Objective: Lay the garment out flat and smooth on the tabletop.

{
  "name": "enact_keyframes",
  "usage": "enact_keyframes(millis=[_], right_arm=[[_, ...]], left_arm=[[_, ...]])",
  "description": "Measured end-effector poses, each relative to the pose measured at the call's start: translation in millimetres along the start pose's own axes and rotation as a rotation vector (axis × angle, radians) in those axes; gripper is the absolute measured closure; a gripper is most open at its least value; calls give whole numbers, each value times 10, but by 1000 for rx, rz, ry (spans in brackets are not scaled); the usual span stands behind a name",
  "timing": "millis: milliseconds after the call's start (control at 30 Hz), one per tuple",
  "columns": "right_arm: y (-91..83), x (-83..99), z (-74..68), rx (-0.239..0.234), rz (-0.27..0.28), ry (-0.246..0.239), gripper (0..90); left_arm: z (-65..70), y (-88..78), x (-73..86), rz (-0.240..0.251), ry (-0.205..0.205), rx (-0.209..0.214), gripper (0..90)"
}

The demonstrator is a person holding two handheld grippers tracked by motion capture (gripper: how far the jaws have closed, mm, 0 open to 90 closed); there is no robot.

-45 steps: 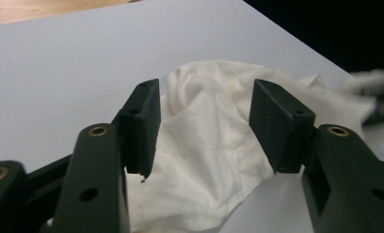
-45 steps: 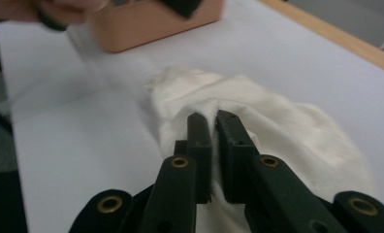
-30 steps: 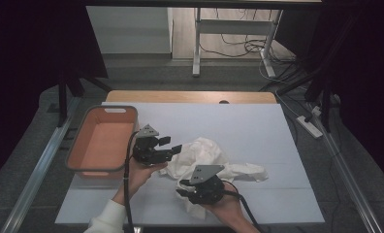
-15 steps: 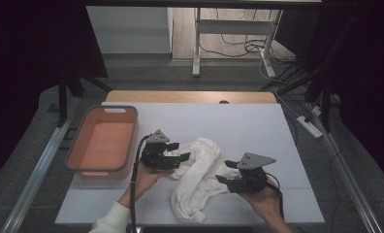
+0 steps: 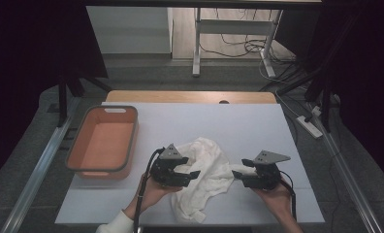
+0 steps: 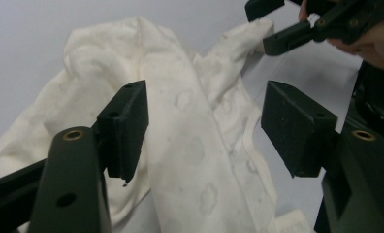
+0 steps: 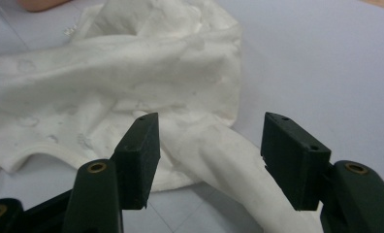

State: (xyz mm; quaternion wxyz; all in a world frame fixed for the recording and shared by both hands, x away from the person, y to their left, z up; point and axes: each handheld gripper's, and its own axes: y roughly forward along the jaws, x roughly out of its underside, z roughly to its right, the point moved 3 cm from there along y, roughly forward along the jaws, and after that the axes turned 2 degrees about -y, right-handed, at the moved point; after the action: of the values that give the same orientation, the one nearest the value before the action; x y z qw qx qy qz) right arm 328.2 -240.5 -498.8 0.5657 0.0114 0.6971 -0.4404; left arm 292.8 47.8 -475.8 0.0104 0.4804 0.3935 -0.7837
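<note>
Our white garment (image 5: 204, 174) lies crumpled, near-centre on the surface (image 5: 258, 126). Left gripper (image 5: 192, 174), whose jaws have just been opening, and right gripper (image 5: 237, 174) are released. It looks soft and limp; we'd pinch a hem or sleeve.

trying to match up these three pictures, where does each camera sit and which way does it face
High view: sits above the person's side, looking forward and down on the table, orange bin and white garment; both hands and forearms enter from below, left gripper, right gripper.
Left gripper view: rides the left gripper, looking along its open jaws over the garment; the right gripper shows top right.
Right gripper view: rides the right gripper, its open jaws either side of a sleeve.
All three share the garment.
</note>
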Motion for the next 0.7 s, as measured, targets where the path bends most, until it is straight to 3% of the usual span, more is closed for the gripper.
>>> enact_keyframes(millis=[400, 600, 700], right_arm=[[66, 18, -27, -3, -19, -24, 391], [79, 30, -34, -12, -23, -36, 392], [80, 29, -46, -40, -32, -45, 403]], left_arm=[[236, -29, 204, -45, 58, 19, 325], [338, 37, 447, -110, 69, 37, 331], [368, 97, 565, -158, 77, 30, 334]])
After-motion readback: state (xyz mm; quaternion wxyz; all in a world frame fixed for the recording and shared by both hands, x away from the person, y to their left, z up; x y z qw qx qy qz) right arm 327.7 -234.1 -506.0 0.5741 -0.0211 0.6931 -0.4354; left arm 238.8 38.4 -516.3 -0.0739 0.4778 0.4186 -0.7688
